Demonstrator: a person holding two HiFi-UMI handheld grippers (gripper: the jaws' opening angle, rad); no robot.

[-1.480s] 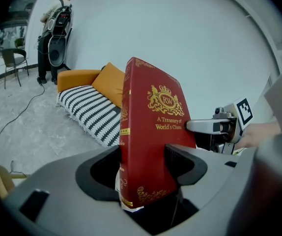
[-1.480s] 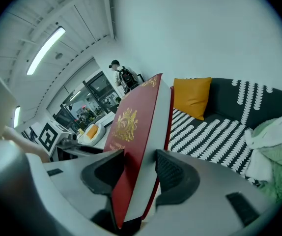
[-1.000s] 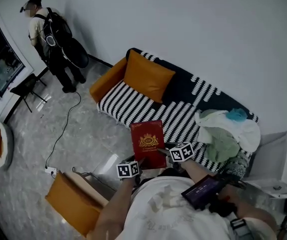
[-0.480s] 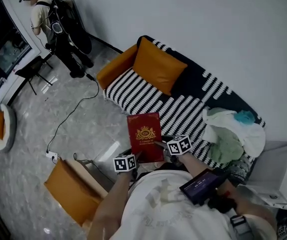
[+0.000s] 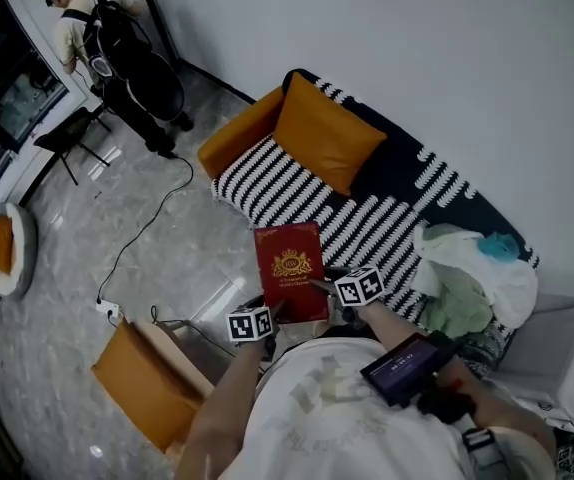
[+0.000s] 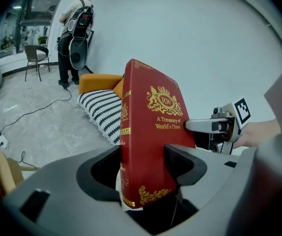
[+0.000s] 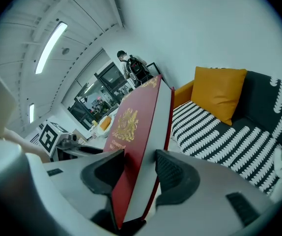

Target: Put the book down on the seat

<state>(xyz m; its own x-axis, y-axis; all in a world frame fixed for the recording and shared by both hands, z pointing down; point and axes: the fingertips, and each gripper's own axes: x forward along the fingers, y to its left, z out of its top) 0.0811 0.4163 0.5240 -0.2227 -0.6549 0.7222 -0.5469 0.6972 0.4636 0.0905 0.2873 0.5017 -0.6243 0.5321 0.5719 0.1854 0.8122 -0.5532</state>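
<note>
**Tool state.** The left gripper (image 6: 146,167) has its jaws pressed onto the lower spine side of the red hardcover book (image 6: 153,127). The right gripper (image 7: 140,173) pinches the same book at the opposite lower side, one jaw on the gilt-crested cover and one behind the page block. Both grips look firm, and neither tool holds anything else.

**Position of the book.** In the head view the book is in the air, cover up and somewhat tilted. It hangs close to the person's chest, over the marble floor (image 5: 167,268) just short of the sofa's front edge. It touches nothing but the jaws.

**Destination.** The striped sofa seat (image 5: 287,193) has a bare stretch between the orange cushion (image 5: 329,133) and the heap of clothing (image 5: 472,273) at its right end.

**Progress.** The book is picked up and presented towards the sofa, so the carry appears well advanced. The placing itself is not done: the book has yet to reach over the seat, come down flat on the bare stripes and be let go by both tools.

**Other.** A person with a backpack (image 5: 107,43) stands well apart near the far wall. A cable (image 5: 142,233) trails across the floor.
</note>
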